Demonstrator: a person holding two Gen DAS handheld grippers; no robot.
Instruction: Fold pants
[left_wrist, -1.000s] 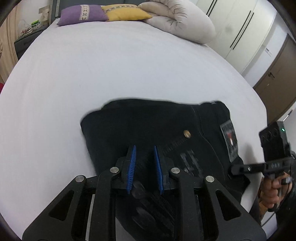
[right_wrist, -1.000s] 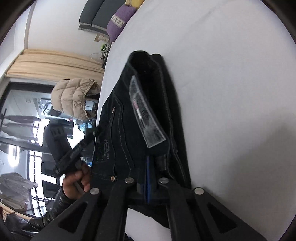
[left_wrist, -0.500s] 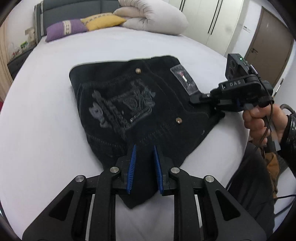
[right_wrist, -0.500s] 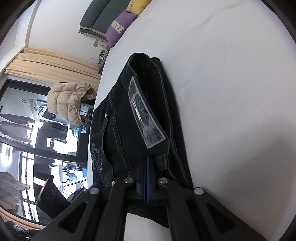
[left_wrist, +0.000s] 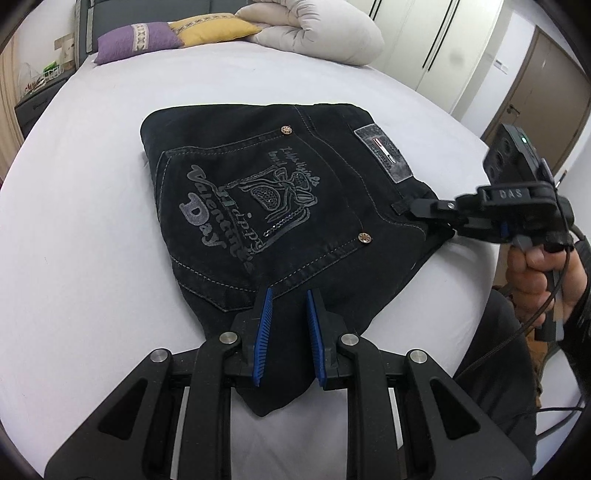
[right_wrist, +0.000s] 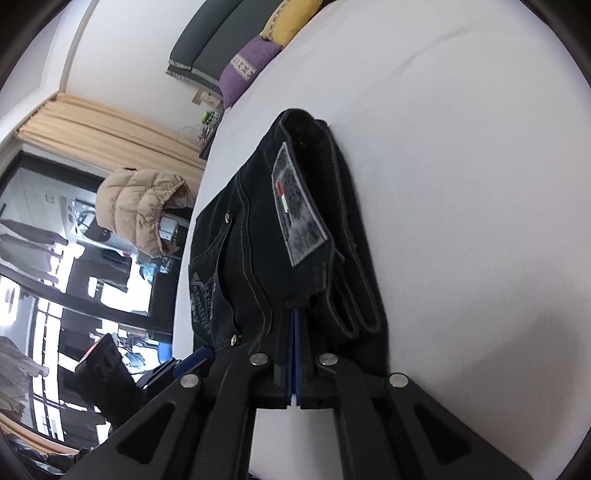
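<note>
Left tool (left_wrist: 288, 332) first: blue pads spread, w/ a dark point of the pants (left_wrist: 280, 221) lying loose between them, nothing pinched that I can see. Right tool (right_wrist: 295, 354), seen in its own cam, has pads pressed together on the waistband edge just below the grey label (right_wrist: 301, 218); from the left cam that same tool (left_wrist: 410, 206) sits at the belt-loop corner, right hand (left_wrist: 543, 273) behind it on the handle.

What's changed: a sec ago the left cam was low and tight over the denim, pocket print barely readable. Half a sec ago it had pulled back and up, and now the whole folded bundle is in frame — back pocket print face up, label toward the right side, a compact dark block on the white bed (left_wrist: 92, 221). The bundle has turned a bit vs the half-sec-ago frame, print now more square to the left cam. Right tool's clamp on the waistband looks same in all three.

Meaning for the task: fold looks nearly done, prob. just final squaring and letting go. Pillows (left_wrist: 140, 40) and rolled duvet (left_wrist: 314, 33) sit well apart at the bed's far end.
</note>
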